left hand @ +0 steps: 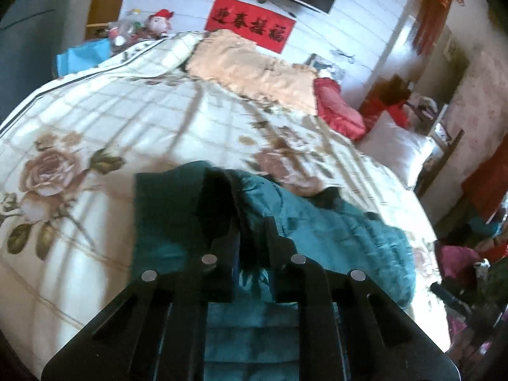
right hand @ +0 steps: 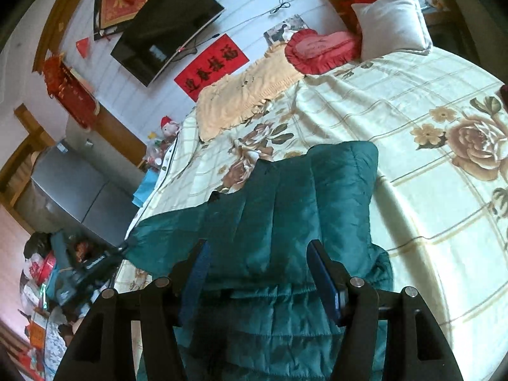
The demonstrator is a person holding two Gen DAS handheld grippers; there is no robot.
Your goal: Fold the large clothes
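A teal quilted jacket [left hand: 333, 222] lies crumpled on the flowered bedspread [left hand: 127, 120]. In the left wrist view my left gripper [left hand: 252, 227] is shut on a bunched fold of the jacket, and the cloth rises dark between its fingers [left hand: 230, 238]. In the right wrist view the jacket [right hand: 285, 197] spreads flatter, with one panel reaching up the bed and its left corner drawn to a point at the bed's edge. My right gripper [right hand: 257, 252] stands open just above the jacket. Its blue pads [right hand: 324, 273] are wide apart and press on nothing.
A beige blanket [left hand: 254, 66], a red heart cushion [right hand: 317, 50] and a white pillow [right hand: 393, 19] lie at the far side of the bed. A television [right hand: 168, 25] and a red banner [left hand: 249, 27] hang on the wall. A grey cabinet [right hand: 73, 187] and floor clutter [right hand: 44, 273] flank the bed.
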